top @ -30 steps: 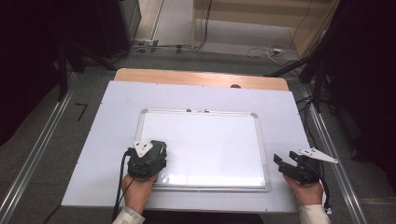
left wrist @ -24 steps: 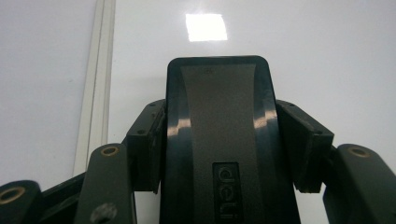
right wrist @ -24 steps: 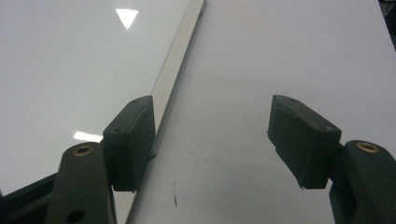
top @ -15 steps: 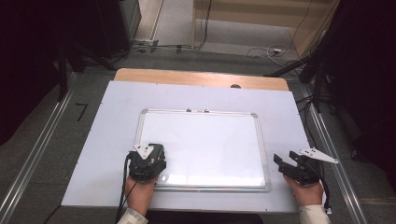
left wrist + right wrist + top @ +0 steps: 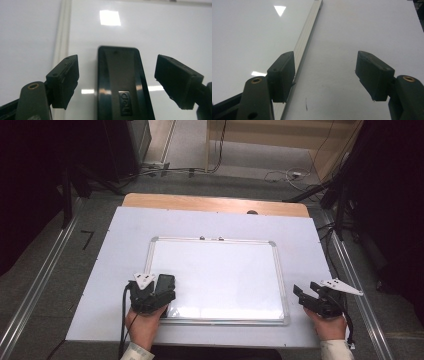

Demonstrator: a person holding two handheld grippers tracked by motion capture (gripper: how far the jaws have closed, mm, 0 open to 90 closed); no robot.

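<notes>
Table (image 5: 115, 265), white-topped, filled the middle of the high view. Whiteboard (image 5: 220, 275) lay flat at its centre, silver frame all round. Black eraser (image 5: 165, 282) lay on the board's lower left corner; in the left gripper view it (image 5: 120, 82) sat bottom centre, between the jaws. Left gripper (image 5: 159, 292), lower left of the high view: jaws had just been opening, now stood apart, pads clear of the eraser on both sides. Right gripper (image 5: 304, 295), lower right, off the board's right edge: jaws wide apart, holding nothing, over bare table beside the frame.
</notes>
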